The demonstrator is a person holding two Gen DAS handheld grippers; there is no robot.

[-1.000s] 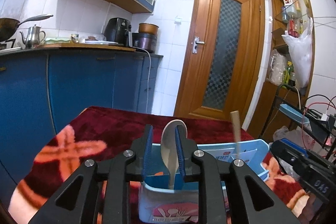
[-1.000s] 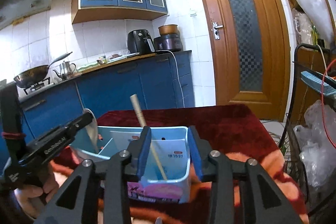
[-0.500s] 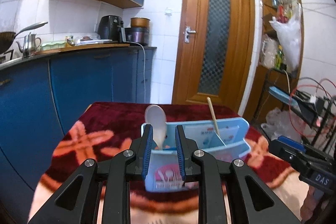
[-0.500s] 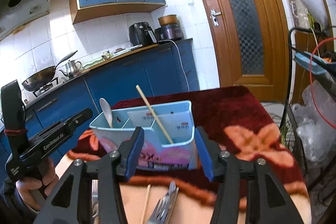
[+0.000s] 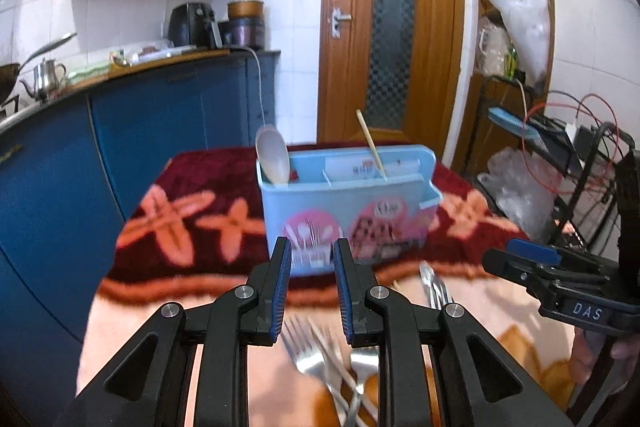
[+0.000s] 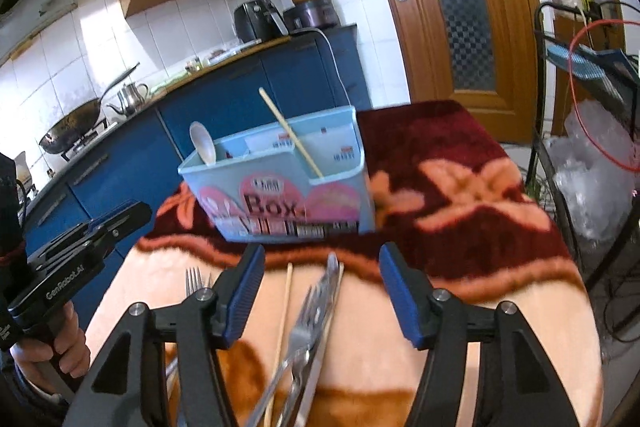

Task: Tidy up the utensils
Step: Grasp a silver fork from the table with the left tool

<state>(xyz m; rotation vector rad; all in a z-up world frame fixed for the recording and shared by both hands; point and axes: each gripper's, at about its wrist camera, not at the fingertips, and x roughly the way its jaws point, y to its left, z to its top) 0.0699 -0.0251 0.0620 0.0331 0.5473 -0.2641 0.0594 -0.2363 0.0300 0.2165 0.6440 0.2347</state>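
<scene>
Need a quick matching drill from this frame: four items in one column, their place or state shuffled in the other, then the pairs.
Things:
1. spoon
2. chopstick in the box
3. forks
4. right gripper

Places or states:
A. lying flat on the blanket, in front of the box
B. jaws apart, just been opening, nothing between the pads
C. standing in the box's left end compartment
D. leaning in a compartment toward the box's right side

Pairs: 1-C, 2-D, 3-A, 4-B
</scene>
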